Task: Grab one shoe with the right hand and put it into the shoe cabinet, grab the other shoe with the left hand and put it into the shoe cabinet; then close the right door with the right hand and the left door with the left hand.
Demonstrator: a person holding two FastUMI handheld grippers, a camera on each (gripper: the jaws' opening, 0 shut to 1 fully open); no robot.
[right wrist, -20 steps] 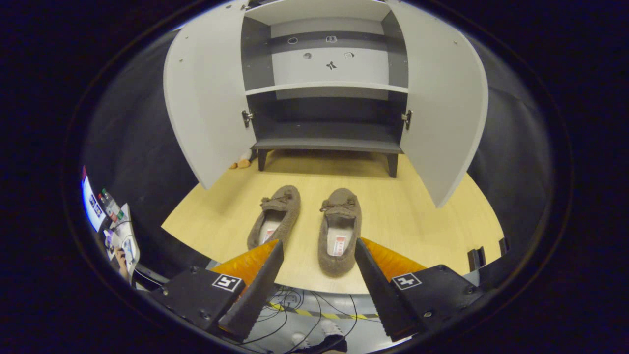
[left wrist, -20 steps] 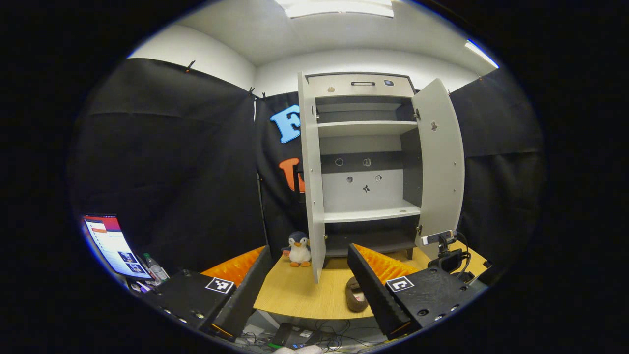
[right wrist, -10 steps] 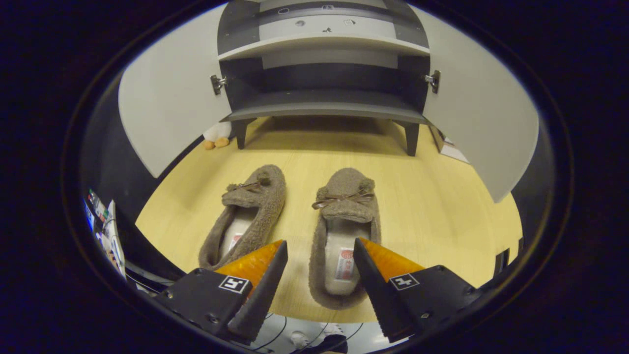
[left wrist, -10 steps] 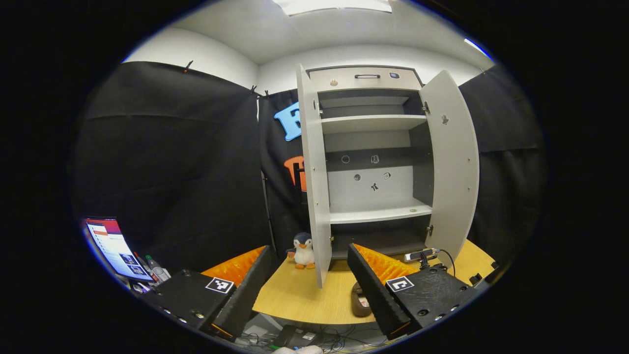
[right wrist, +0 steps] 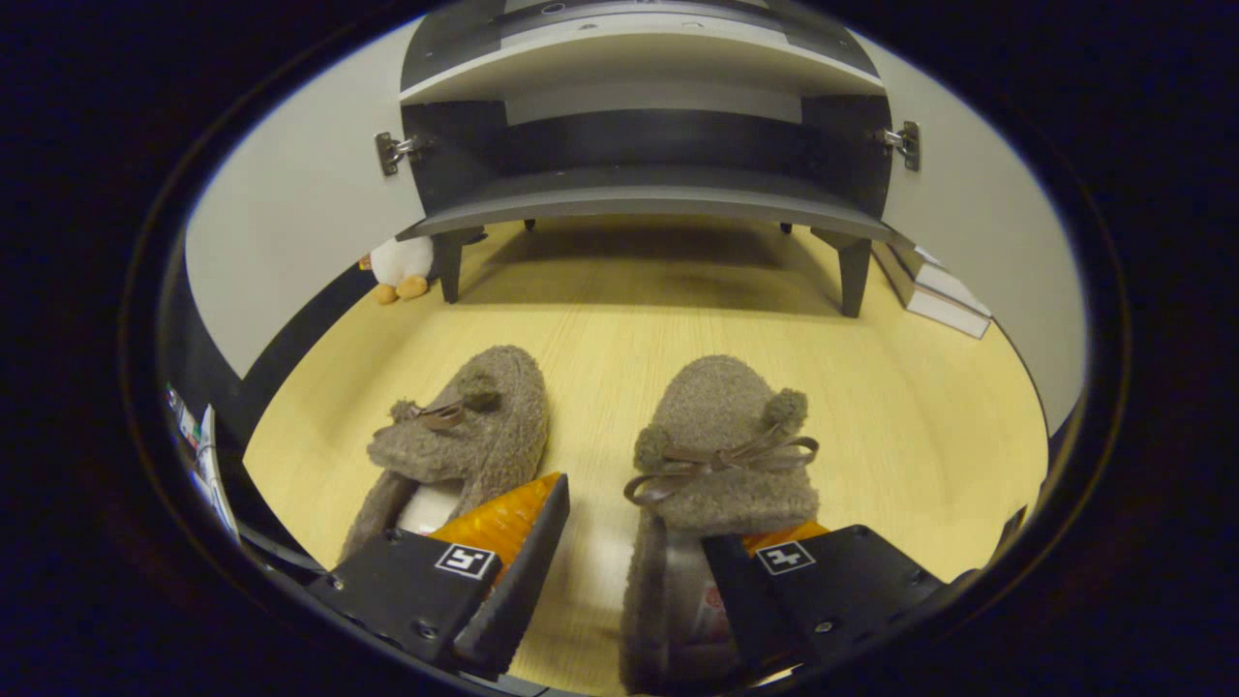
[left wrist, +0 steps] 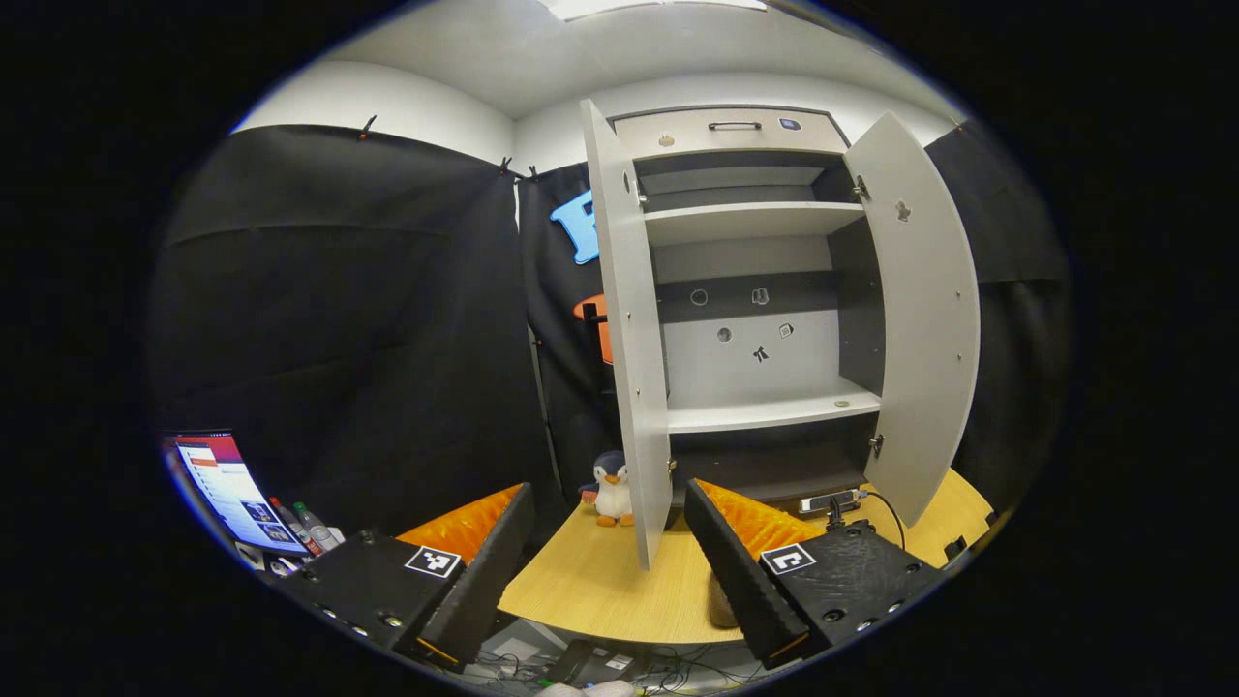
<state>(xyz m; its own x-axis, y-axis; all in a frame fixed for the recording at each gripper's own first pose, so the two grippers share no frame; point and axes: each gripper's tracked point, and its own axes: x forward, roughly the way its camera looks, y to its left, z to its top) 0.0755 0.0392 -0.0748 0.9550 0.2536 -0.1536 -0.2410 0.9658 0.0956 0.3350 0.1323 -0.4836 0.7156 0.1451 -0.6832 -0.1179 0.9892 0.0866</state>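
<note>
Shoe cabinet point(right wrist: 639, 194) ahead of right gripper point(right wrist: 624, 581), both doors swung wide so bottom shelf takes shoes.
Right shoe point(right wrist: 711, 465) directly under right gripper, jaws wide, straddling its side wall: one finger inside opening, other outside, not yet pinched.
Left shoe point(right wrist: 460, 436) just beside, untouched.
Left gripper point(left wrist: 605, 561) wide, empty, hangs back facing cabinet, awaiting turn.

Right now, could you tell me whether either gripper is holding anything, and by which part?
Nothing is held: the right gripper is open astride the right shoe's side wall; the left gripper is open.
</note>
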